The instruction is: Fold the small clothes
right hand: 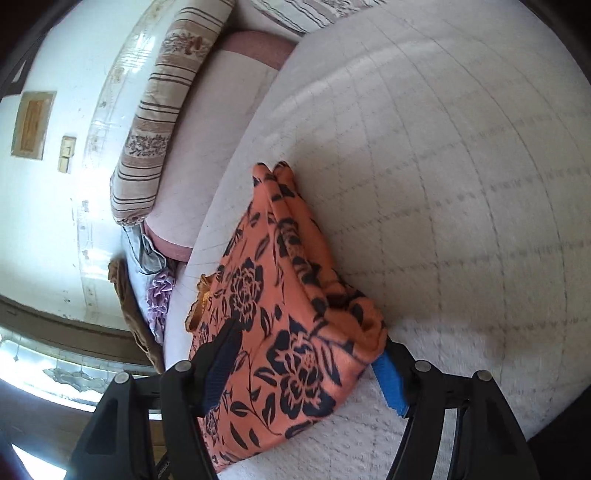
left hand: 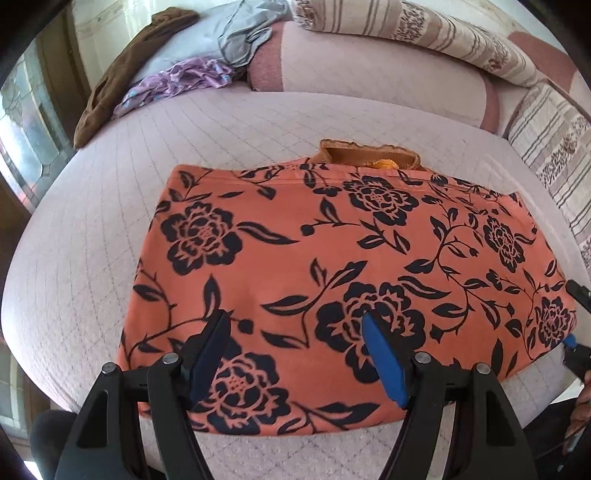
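On the pale quilted bed point(left hand: 92, 258) lies an orange cloth with dark flowers point(left hand: 314, 251). It looks folded and flat, and it sits near the front edge of the bed. A plain orange bit with a frilly edge point(left hand: 369, 157) sticks out from under its far side.

Over the near part of the cloth hang the left tongs point(left hand: 295, 325). They are spread wide, and the blue pads point(left hand: 384, 362) grip nothing. I cannot tell if the tips touch the cloth.

At the right end of the cloth are the right tongs point(right hand: 306, 336). They are spread wide too. The bunched corner of the cloth sits between the two fingers and lies over the tip of one blue pad point(right hand: 389, 380). The other finger lies on top of the cloth. The corner is in the gap, but the pads do not squeeze it. From the left camera you can see the tip of these tongs at the right end of the cloth, and part of a hand point(left hand: 580, 406) below it.

Farther back on the bed are a brown cloth point(left hand: 122, 74), a purple cloth point(left hand: 177, 81) and a grey cloth point(left hand: 240, 33) in a loose heap. Striped pillows point(left hand: 443, 37) lie along the back, next to a pink cushion point(left hand: 351, 62).
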Available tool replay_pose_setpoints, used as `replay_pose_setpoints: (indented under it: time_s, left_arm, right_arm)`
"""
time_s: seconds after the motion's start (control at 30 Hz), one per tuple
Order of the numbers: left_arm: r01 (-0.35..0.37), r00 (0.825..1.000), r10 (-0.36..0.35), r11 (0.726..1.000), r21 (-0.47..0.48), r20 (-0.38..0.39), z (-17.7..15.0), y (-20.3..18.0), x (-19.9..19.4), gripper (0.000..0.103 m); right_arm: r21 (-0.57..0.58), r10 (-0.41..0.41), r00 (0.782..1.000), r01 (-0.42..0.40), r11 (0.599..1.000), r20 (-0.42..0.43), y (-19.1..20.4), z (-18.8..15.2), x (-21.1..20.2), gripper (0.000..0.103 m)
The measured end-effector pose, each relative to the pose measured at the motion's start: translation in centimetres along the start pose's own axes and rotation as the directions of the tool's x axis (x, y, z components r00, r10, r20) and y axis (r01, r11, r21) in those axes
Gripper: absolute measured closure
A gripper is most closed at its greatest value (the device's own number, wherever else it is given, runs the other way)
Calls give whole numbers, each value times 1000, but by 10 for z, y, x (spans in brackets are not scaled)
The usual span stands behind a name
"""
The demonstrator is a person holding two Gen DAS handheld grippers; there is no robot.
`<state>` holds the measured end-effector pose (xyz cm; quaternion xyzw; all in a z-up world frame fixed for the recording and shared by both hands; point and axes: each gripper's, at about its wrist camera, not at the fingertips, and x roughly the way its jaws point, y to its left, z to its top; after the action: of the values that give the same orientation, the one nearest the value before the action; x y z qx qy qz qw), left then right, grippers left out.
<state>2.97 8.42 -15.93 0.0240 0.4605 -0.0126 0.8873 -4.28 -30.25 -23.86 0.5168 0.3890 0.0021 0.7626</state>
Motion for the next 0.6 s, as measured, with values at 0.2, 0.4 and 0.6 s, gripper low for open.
replay_pose_setpoints:
  time_s: [0.2, 0.4, 0.6]
  left_arm:
    - [-4, 1000, 4, 1000, 6, -12, 1, -2, 7, 29]
    - [8, 1000, -8, 1000, 0, -18, 2, -1, 11, 29]
    - [18, 1000, -18, 1000, -9, -10, 3, 0, 15, 29]
  right_arm:
    - [-69, -30, 1000, 30, 997, 5, 9, -2, 0, 39]
    - [-95, -105, 994, 103, 990, -11, 11, -6, 5, 37]
    - [-99, -101, 995, 100, 990, -2, 12, -7, 5, 37]
